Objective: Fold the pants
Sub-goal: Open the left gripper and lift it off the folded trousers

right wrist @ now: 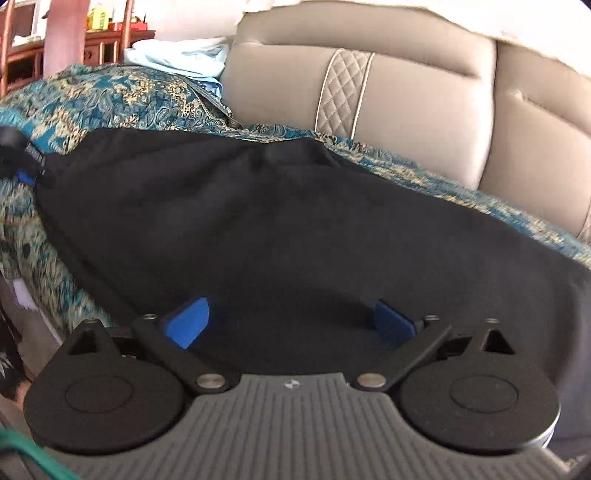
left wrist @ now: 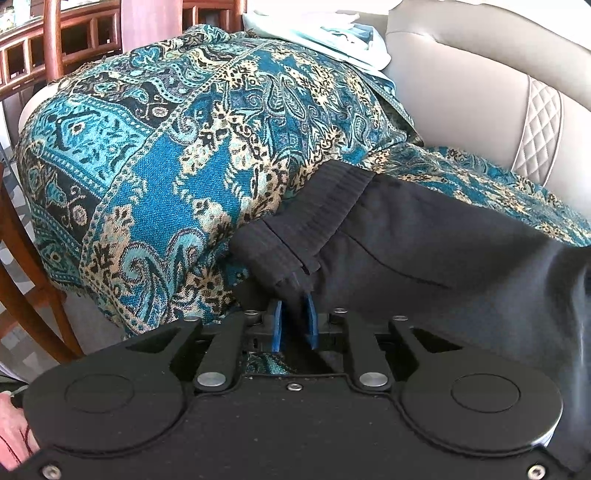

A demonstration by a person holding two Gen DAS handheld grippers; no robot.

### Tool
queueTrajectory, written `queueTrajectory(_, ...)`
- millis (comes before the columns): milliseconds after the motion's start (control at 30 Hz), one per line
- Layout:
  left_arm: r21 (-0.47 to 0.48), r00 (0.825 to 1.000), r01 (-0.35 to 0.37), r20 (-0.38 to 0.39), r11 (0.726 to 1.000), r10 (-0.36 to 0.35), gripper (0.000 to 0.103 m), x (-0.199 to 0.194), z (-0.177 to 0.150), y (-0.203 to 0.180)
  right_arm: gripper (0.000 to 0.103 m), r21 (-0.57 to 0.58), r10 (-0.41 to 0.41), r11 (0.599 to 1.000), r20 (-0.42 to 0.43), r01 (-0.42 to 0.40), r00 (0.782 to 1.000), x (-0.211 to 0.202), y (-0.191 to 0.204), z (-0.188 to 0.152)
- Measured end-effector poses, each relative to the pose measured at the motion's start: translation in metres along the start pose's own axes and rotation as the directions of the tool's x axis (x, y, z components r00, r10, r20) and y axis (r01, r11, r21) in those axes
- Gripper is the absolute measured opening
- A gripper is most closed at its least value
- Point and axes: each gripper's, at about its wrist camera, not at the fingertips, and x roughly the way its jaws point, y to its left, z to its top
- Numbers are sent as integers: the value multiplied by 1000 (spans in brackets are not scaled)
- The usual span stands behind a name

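The black pants (right wrist: pixel 258 229) are seen spread over a teal patterned blanket (left wrist: pixel 147 177) that covers the seat of a beige sofa (right wrist: pixel 424 122).

Left hand-held gripper (left wrist: pixel 294 321): the two blue fingers (left wrist: pixel 275 325) are drawn close together and clenched on a fold of the pants at the waistband corner (left wrist: pixel 295 236). The ribbed waistband is seen directly ahead of the fingertips, with the rest of the dark cloth running off to the right of this hand-held gripper. Blanket is seen ahead and to the left; a pale folded cloth (left wrist: pixel 332 33) lies far ahead, at the top of the blanket beside the sofa back. Wooden furniture (left wrist: pixel 55 55) is visible beyond, upper left.

Right hand-held gripper (right wrist: pixel 288 325): the blue fingers (right wrist: pixel 188 325) are spread wide apart, released, with nothing held between them. The pants lie between and ahead of the fingers; whether the fingertips touch the cloth cannot be told. The view is somewhat blurred. The left hand-held gripper (right wrist: pixel 22 162) is seen far to the left at the edge of the pants, with its blue finger against the cloth. The quilted strip of the sofa back (right wrist: pixel 343 92) stands ahead, past the far edge of the pants.
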Motion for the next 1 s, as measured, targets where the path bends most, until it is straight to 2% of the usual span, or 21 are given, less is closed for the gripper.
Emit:
queueTrajectory(100,-21,1000,-3,15,1000,3,25,-8,1,0,101,42,-7,999,14,7,1000,-9,-2,-7)
queueTrajectory(167,-15,999,-7,49,1000,7,39,-19,2,-2,101,65,-17,998,18,16,1000,-13,-3,-11)
queueTrajectory(267,14,996,5,94,1000,-6,46,-34,3,-8,102,51,-33,998,22,31,999,-19,-1,-19)
queueTrajectory(367,54,992,56,113,997,-62,48,-49,2,-22,102,28,-42,999,24,42,999,-23,5,-25)
queueTrajectory(500,133,977,168,110,977,-183,45,-66,-6,-53,102,18,-40,999,30,39,999,-28,11,-28)
queueTrajectory(567,185,960,245,90,952,-265,41,-72,-14,-72,101,12,-45,999,33,45,998,-27,14,-28)
queueTrajectory(700,277,914,387,9,880,-405,40,-83,-40,-106,100,33,-83,996,63,81,995,-31,9,-27)
queueTrajectory(833,365,881,458,-61,811,-470,40,-92,-68,-128,100,96,-141,987,91,132,986,-36,-4,-24)
queueTrajectory(1000,458,845,515,-129,725,-519,40,-103,-94,-143,99,153,-197,970,45,188,979,-32,-17,-27)
